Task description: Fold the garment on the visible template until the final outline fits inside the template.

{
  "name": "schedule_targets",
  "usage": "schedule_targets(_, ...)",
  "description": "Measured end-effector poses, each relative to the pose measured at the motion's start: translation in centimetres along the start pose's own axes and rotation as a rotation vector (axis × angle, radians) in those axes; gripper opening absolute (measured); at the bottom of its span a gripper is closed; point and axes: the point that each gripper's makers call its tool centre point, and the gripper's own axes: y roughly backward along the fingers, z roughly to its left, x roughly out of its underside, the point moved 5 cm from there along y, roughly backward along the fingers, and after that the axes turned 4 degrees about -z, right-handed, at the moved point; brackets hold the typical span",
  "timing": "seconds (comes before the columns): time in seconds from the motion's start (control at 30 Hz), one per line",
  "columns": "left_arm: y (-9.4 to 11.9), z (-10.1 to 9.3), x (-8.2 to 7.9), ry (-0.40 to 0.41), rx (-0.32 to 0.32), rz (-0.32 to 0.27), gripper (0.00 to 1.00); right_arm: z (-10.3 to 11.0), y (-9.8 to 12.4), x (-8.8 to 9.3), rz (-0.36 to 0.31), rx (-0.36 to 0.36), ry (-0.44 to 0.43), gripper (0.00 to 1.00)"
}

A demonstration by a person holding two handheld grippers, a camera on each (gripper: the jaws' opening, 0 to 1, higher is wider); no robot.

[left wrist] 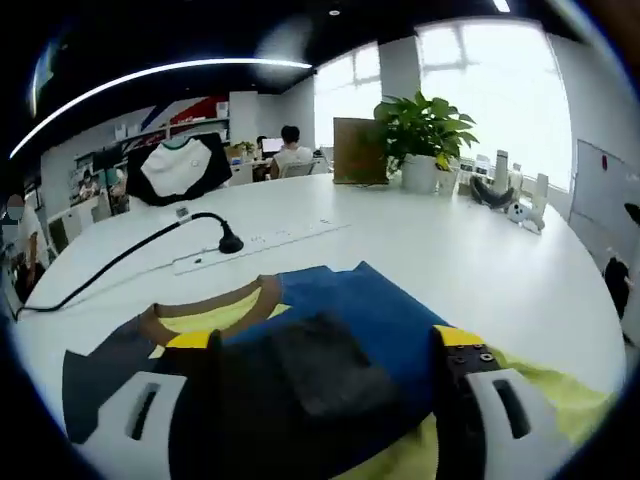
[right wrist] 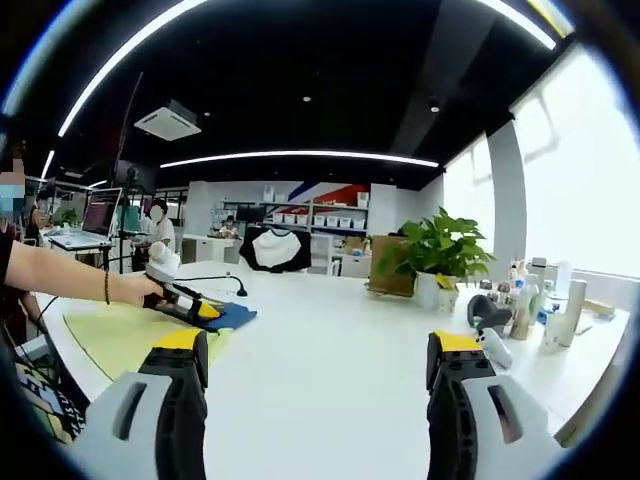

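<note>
Your white tabletop (left wrist: 420, 250) carries the garment (left wrist: 350, 320) over the yellow template (right wrist: 120, 335). Your left claw (left wrist: 325, 400) pinches a blue fold, mid-fold; your right claw (right wrist: 315, 400) hangs spread and empty. Next, lay that fold inside the template.

Garment (left wrist: 340, 320): near part hidden behind the left tool (left wrist: 325, 395).
Template (left wrist: 540, 400): cut off by picture's edge.
Far people: too small to tell.
</note>
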Motion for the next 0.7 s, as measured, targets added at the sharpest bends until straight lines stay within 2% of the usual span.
schedule_targets(0.03,0.8,0.4,-0.2,0.132,0.015,0.036,0.93,0.1,0.0,0.0,0.0,-0.002,0.001,0.93)
schedule_targets(0.1,1.5,1.3,-1.1,0.355,0.039,0.022,0.93,0.2,0.1,-0.2,-0.002,-0.003,0.004,0.93)
schedule_targets(0.13,1.4,2.0,-1.6,0.376,0.039,0.02,0.93,0.2,0.1,-0.2,-0.003,-0.003,0.005,0.93)
schedule_targets(0.17,1.7,2.4,-1.8,0.363,0.032,0.018,0.89,0.2,0.1,-0.2,-0.004,-0.003,0.006,0.93)
schedule_targets(0.23,2.5,3.6,-1.8,0.27,-0.024,0.06,0.8,0.2,0.2,-0.3,-0.005,-0.005,0.006,0.93)
schedule_targets(0.27,2.4,3.5,-1.8,0.297,-0.022,0.061,0.75,0.2,0.3,-0.3,-0.006,-0.004,0.004,0.93)
schedule_targets(0.3,2.6,3.3,-1.7,0.365,-0.009,0.083,0.72,0.1,0.3,-0.4,-0.008,-0.001,0.004,0.93)
schedule_targets(0.33,2.6,2.8,-1.8,0.431,0.042,0.089,0.69,0.0,0.4,-0.4,-0.01,0.003,0.003,0.93)
schedule_targets(0.37,2.7,2.4,-1.6,0.488,0.074,0.129,0.67,-0.1,0.5,-0.4,-0.011,0.009,0.001,0.93)
schedule_targets(0.43,3.0,2.4,-0.5,0.502,0.056,0.199,0.67,-0.2,0.7,-0.4,-0.011,0.009,0.002,0.93)
schedule_targets(0.5,2.7,2.8,-0.7,0.502,0.07,0.214,0.65,-0.3,0.9,-0.7,-0.021,0.008,0.0,0.93)
schedule_targets(0.6,2.4,2.3,-0.7,0.511,0.108,0.231,0.6,-0.4,1.1,-0.8,-0.028,0.014,0.004,0.93)
schedule_targets(0.7,1.7,1.9,-0.7,0.533,0.118,0.236,0.58,-0.6,1.1,-0.8,-0.027,0.02,0.006,0.93)
